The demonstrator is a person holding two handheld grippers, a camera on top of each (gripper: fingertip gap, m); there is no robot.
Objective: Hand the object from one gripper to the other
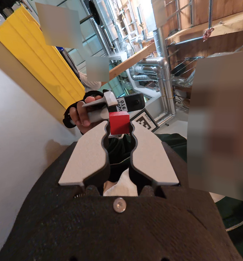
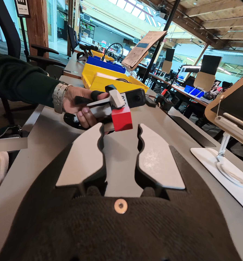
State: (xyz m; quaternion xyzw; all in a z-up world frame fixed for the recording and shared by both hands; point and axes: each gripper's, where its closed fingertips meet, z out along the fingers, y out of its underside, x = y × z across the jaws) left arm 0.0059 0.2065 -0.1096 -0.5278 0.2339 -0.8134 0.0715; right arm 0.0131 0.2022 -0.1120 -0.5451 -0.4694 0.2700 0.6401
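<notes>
A red cube (image 1: 119, 122) sits between the fingertips of my left gripper (image 1: 119, 125), which is shut on it and holds it in the air. The right gripper (image 1: 108, 104), held by a hand, faces it from just behind the cube. In the right wrist view the cube (image 2: 121, 120) is clamped between the left gripper's (image 2: 115, 100) two fingers, above the table. My right gripper (image 2: 121, 125) is open wide. The cube is just beyond its tips, nearer its left finger, and I see no contact between them.
Yellow bins (image 2: 115, 81) and a blue bin (image 2: 103, 63) stand at the far end of the grey table (image 2: 153, 120). A white stand base (image 2: 210, 159) is on the right. An office chair (image 2: 43, 56) is at the left. A yellow bin (image 1: 37, 56) also shows in the left wrist view. My left and right fingertips are right by each other.
</notes>
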